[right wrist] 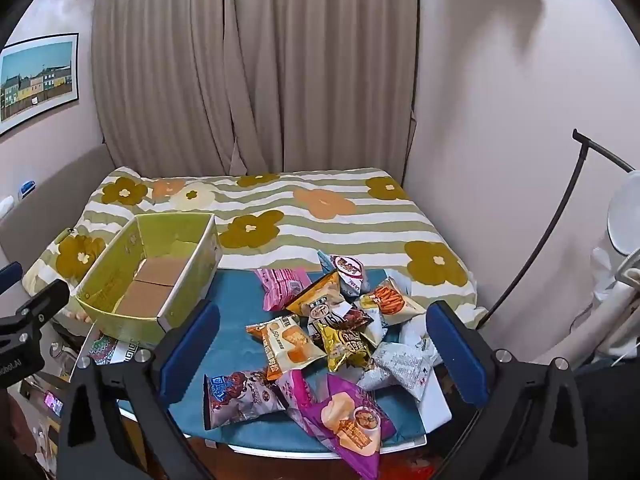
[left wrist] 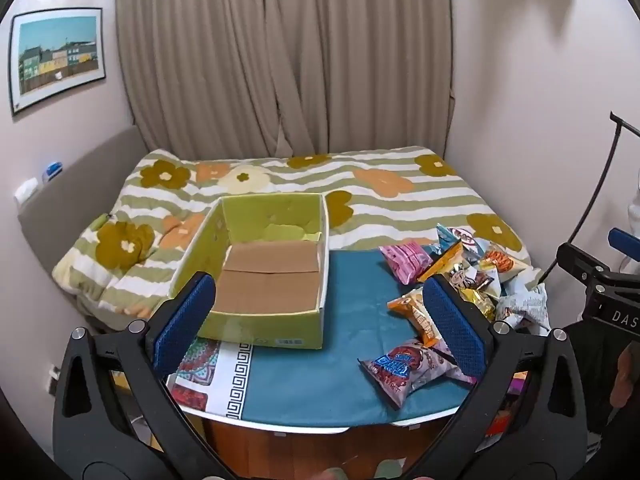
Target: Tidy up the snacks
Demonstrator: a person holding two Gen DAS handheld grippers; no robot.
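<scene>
An empty green cardboard box (left wrist: 262, 316) with a brown bottom stands on the left of a small table with a teal cloth (left wrist: 320, 376); it also shows in the right wrist view (right wrist: 120, 322). A pile of several snack packets (right wrist: 340, 320) lies on the right of the table, also in the left wrist view (left wrist: 460, 276). My left gripper (left wrist: 320, 320) is open and empty, held above the table's near edge. My right gripper (right wrist: 324, 352) is open and empty, over the near side of the pile. A purple packet (right wrist: 348, 420) overhangs the front edge.
A bed with a flowered striped quilt (right wrist: 320, 216) lies right behind the table, curtains beyond it. A black lamp stand (right wrist: 560, 224) leans at the right wall. The table's teal cloth (right wrist: 236, 292) shows between box and pile. Clutter sits below the table's left side.
</scene>
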